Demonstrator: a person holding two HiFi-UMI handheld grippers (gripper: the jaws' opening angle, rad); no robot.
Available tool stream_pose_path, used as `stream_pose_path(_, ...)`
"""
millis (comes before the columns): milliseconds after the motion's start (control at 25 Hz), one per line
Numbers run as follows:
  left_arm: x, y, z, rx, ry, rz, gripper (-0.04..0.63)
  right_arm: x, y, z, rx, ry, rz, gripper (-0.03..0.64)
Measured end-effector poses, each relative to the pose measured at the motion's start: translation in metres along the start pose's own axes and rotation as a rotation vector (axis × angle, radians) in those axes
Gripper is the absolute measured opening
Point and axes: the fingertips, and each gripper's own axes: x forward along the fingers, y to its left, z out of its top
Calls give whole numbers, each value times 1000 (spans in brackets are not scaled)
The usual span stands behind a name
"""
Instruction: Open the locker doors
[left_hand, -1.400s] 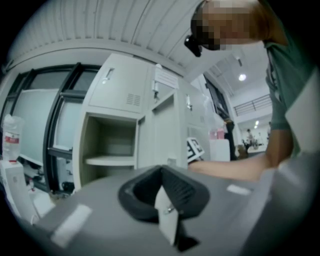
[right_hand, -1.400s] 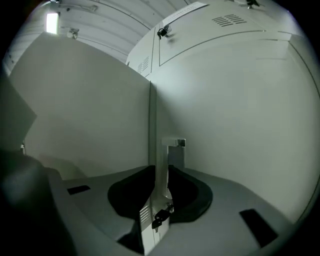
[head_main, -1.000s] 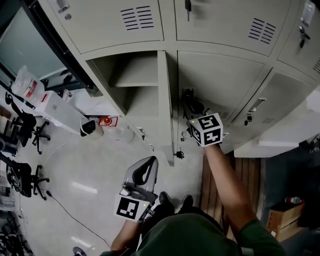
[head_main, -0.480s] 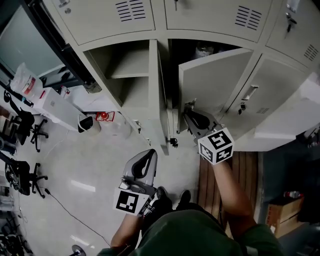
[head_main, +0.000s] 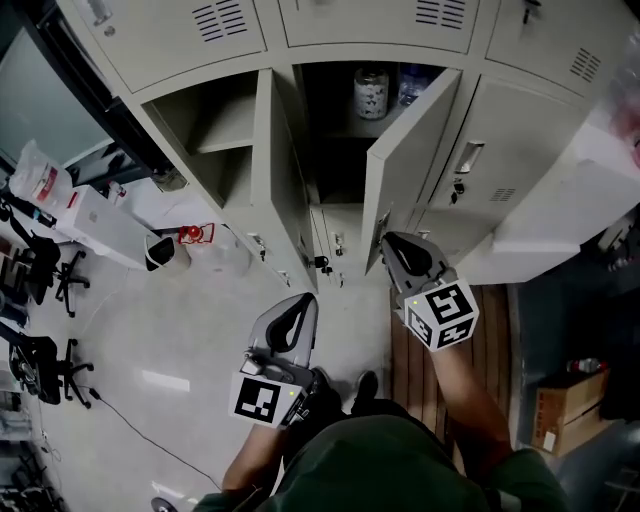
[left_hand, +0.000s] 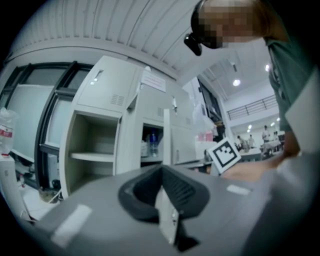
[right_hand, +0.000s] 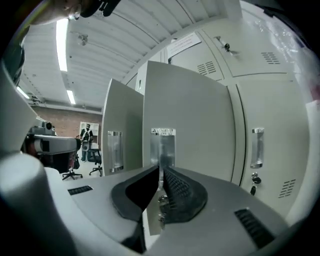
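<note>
At the frame's centre the middle locker door (head_main: 410, 150) stands ajar, the right gripper (head_main: 392, 248) at its free edge, jaws having just closed flat together with nothing visibly between, so it could slip off and leave the door half-swung; the left gripper (head_main: 292, 318) hangs pinched together, empty.

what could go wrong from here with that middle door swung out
The fingers of the right gripper have just closed with nothing between them, so the middle door hangs free: it may swing on against the closed locker door beside it, or drift back. A jar and what looks like a bottle stand in the opened compartment; reaching in could knock them over.
</note>
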Motion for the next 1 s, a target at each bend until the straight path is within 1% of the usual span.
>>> stream_pose_path(80, 0, -6, 0, 1, 0, -11, 3, -14, 9, 8, 11, -44, -29, 13)
stream_pose_path(120, 0, -9, 0, 2, -2, -20, 3, -19, 16, 12, 10, -57, -40, 53)
stream_pose_path(160, 0, -12, 1, 5, -7, -33, 3, -21, 22, 14, 2, -60, -56, 110)
stream_pose_path(240, 0, -17, 5, 9, -20, -60, 3, -20, 26, 15, -32, -46, -115, 164)
stream_pose_path(360, 1, -23, 5, 5, -13, -78, 3, -20, 18, 10, -53, -14, -214, 170)
stream_pose_path(440, 2, -28, 5, 0, -8, -109, 3, -23, 7, 9, -52, 1, -267, 170)
stream_pose_path(600, 6, -35, 5, 2, 4, -189, 3, -30, -1, 10, -38, 1, -318, 173)
stream_pose_path(800, 2, -38, 7, -8, -1, -271, 3, -51, -5, 4, -28, 11, -404, 144)
stream_pose_path(880, 3, -38, 7, -9, -4, -296, 3, -60, -9, 3, -37, 16, -435, 129)
stream_pose_path(1000, 3, -42, 10, -10, -15, -322, 3, -75, -17, 0, -39, 23, -473, 124)
